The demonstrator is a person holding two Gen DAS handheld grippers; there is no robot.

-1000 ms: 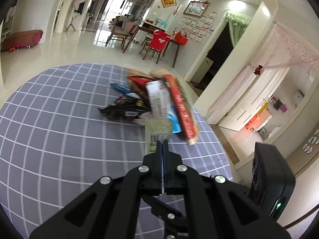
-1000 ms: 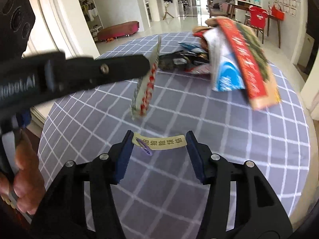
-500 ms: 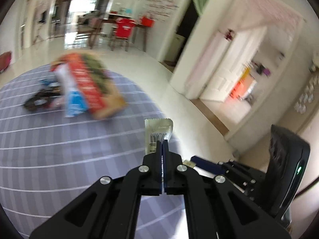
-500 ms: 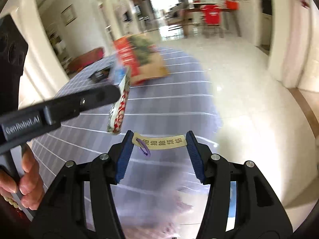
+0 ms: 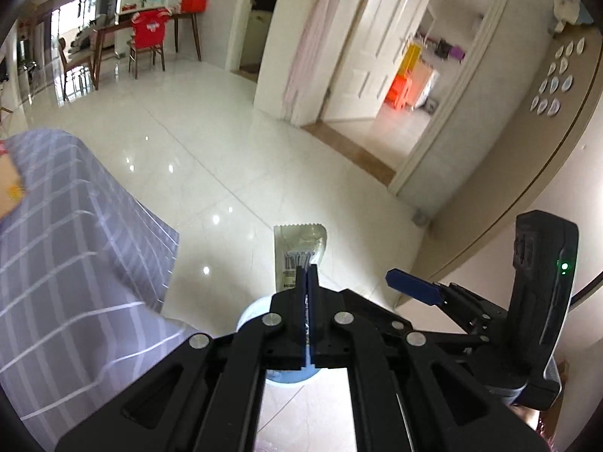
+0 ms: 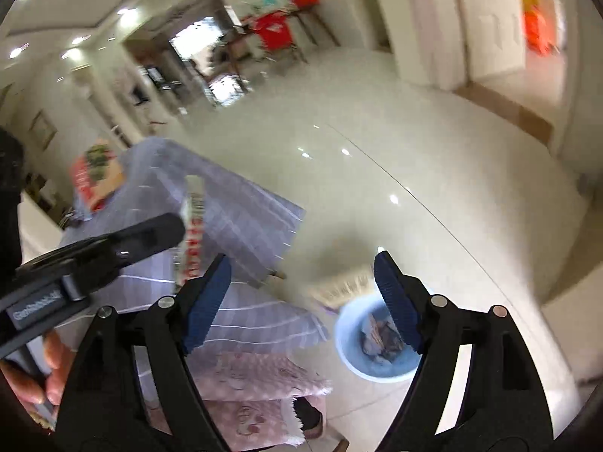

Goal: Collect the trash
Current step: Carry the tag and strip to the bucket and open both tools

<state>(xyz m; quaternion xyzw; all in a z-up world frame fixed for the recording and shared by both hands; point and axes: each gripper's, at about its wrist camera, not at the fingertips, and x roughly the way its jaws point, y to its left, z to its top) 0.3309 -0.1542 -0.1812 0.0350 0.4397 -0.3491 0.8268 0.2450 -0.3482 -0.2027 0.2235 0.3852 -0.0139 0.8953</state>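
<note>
My left gripper (image 5: 307, 275) is shut on a small silver wrapper (image 5: 299, 252) and holds it past the table edge, above the floor. The wrapper also shows edge-on in the right wrist view (image 6: 192, 233), beside the left gripper's finger (image 6: 150, 231). My right gripper (image 6: 301, 290) is open and empty. A yellow label strip (image 6: 345, 286) is blurred in the air between its fingers, above a light blue bin (image 6: 373, 342) on the floor with trash inside. The bin's rim (image 5: 250, 310) shows under my left gripper.
The round table with a grey checked cloth (image 5: 56, 245) is at the left. A pile of snack packets (image 6: 96, 177) lies on its far side. A pink patterned cloth (image 6: 256, 391) hangs below. White tiled floor (image 5: 226, 158) spreads ahead, doorways at the right.
Both grippers swung right, off the table, to over the floor and the blue bin. The right gripper opened and let go of the yellow label strip. The left still holds its wrapper.
</note>
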